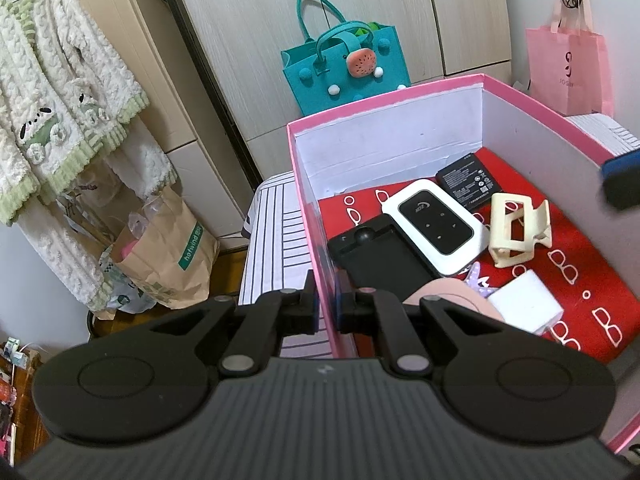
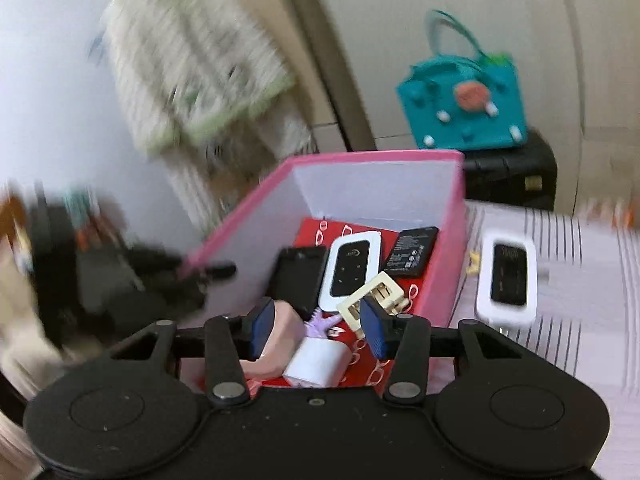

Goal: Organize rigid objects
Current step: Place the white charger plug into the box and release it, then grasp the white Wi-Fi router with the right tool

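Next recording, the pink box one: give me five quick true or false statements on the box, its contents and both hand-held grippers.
1. The left hand-held gripper clamps the wall of the pink box. True.
2. The right hand-held gripper holds the cream hair clip. False: it is open and holds nothing.
3. A white-framed device lies outside the box on the striped cloth. True.
4. The box's floor is blue. False: a red liner with white glasses shapes covers it.
5. The black battery lies in the box. True.

Right hand-held gripper (image 2: 316, 330) parted above pink box (image 2: 454, 264); white router (image 2: 506, 280) outside.
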